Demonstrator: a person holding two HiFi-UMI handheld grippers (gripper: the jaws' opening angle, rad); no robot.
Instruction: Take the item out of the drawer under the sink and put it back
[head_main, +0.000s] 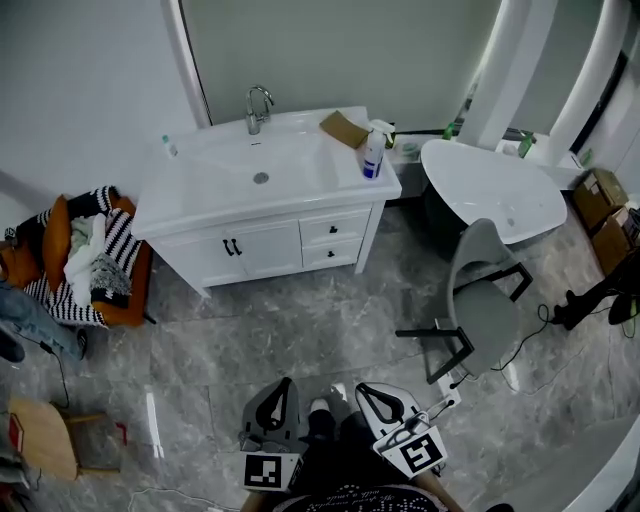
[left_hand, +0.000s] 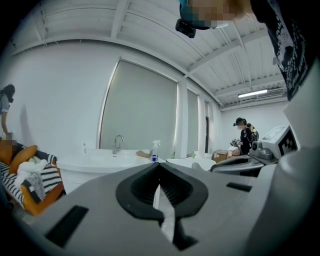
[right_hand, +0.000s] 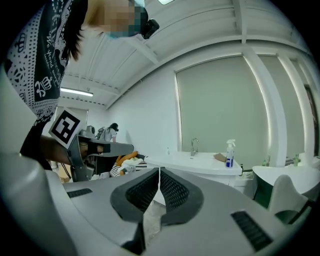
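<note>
— What does the head view give you?

— The two drawers (head_main: 350, 226) under the sink (head_main: 260, 168) sit closed at the cabinet's (head_main: 265, 250) right end. The item isn't visible (inside one of them, I'd guess). The left gripper (head_main: 284, 385) and right gripper (head_main: 364, 390) are low in the picture, well apart from the cabinet, with bare floor (head_main: 300, 330) between.

— And the left gripper view?

— The left gripper (left_hand: 159, 166) is clenched on nothing, pads meeting. The sink is far ahead, with a spray bottle (left_hand: 155, 150) standing on the surface (left_hand: 95, 161).

— The right gripper view?

— Much the same: the right gripper (right_hand: 159, 171) is pinched together and empty, the sink (right_hand: 200, 161) off in the distance.

— So which step is this?

— The approach, by my reckoning. Nothing's been opened. Next they'd need to close in on the cabinet, part one gripper's jaws, catch a drawer's small black knob (head_main: 333, 229) and draw it straight out.
</note>
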